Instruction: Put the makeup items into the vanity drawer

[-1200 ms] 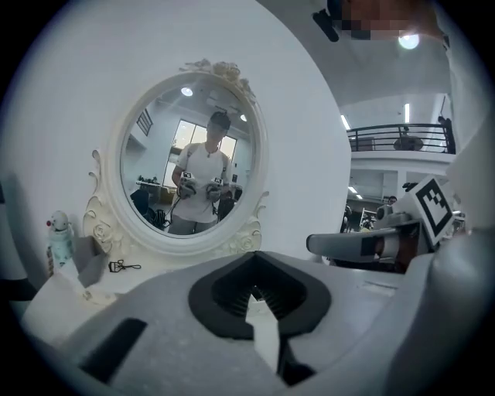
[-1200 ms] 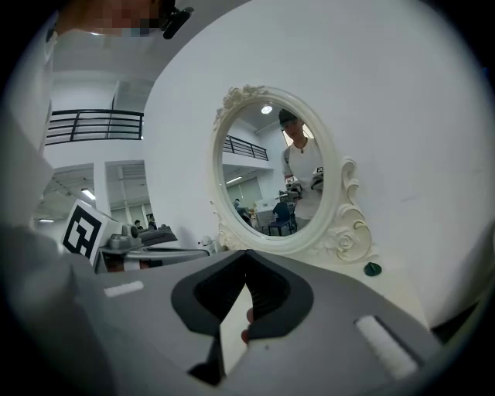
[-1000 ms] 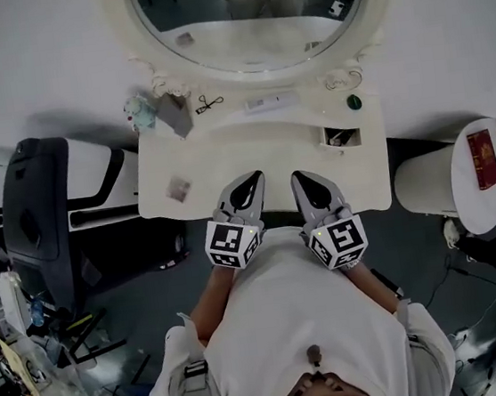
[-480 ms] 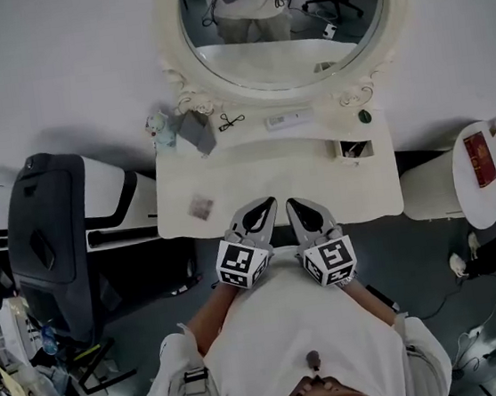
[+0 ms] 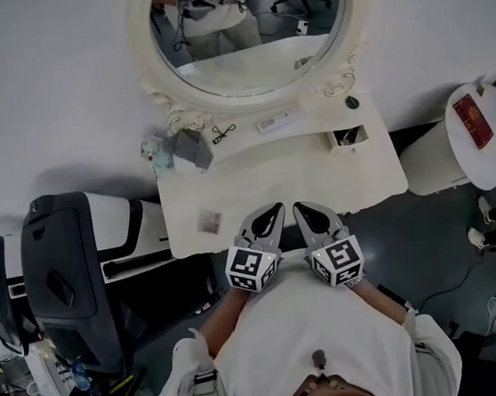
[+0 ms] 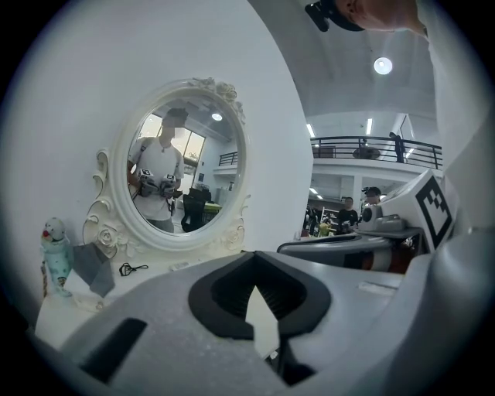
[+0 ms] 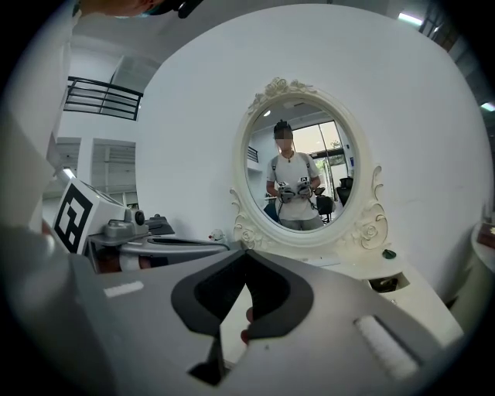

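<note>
White paint covers the bench point(image 5: 317, 175) and the frame of the big round mirror point(image 5: 245, 31) at its far side. The makeup things lie on top of the bench. A small pink square point(image 5: 209, 221) lies alone on the left part, near the near edge. The rest sit in a row along the far edge, just below the mirror. At the far left stands a little doll point(image 5: 151, 151), and a grey thing point(image 5: 192, 146) is just beside it. Next comes a small black tool point(image 5: 220, 134), then a long white tube point(image 5: 276, 121), then a dark green round thing point(image 5: 352, 102) at the far right. A small square hole point(image 5: 348, 135) is in the right part of the bench top, with something dark inside it.

The left hand-held gripper point(image 5: 276, 209) and the right hand-held gripper point(image 5: 299, 207) sit side by side at the near edge of the bench, in the middle. Both point toward the mirror. Both are closed, with their tips together, and neither one holds a makeup thing. They are well apart from the row of things. The pink square is the nearest thing, off to the left of them.

A round white side table point(image 5: 493, 145) stands to the right of the bench with a red book point(image 5: 470, 109) on it.
</note>
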A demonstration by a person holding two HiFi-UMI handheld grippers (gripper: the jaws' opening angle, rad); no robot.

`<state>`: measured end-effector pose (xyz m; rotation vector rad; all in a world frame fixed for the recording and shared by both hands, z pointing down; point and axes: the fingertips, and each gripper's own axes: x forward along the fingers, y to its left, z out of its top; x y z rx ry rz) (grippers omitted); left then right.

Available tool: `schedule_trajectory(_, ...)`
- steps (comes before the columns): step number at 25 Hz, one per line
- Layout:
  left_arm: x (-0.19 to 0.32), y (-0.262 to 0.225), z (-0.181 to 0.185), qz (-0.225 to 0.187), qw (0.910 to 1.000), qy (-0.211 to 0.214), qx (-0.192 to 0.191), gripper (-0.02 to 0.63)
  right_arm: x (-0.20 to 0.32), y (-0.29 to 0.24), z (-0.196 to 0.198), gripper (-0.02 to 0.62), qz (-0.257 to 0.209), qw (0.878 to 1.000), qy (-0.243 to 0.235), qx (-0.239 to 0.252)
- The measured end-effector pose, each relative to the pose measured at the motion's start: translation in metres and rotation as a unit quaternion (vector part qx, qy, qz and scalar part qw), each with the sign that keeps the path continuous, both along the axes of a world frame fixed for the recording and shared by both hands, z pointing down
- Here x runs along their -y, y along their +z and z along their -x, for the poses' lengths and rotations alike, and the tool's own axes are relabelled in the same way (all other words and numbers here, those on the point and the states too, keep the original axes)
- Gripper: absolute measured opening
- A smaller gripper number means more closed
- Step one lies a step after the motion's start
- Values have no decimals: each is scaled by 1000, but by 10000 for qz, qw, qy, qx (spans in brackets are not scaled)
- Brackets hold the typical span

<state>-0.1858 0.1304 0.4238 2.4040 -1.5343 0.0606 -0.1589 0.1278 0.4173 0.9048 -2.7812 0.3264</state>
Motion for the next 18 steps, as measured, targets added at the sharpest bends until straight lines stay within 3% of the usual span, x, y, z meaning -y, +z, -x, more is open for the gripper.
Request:
schedule_trajectory(7,-3,-16,9,-342,9991,27,-240,6,-5,1,3,8,-27,10000,70,12)
schedule_trajectory(18,-10,-10,15,-300,9994,151,-85,6,-12,1,19,8,-110,9999,-31,-32)
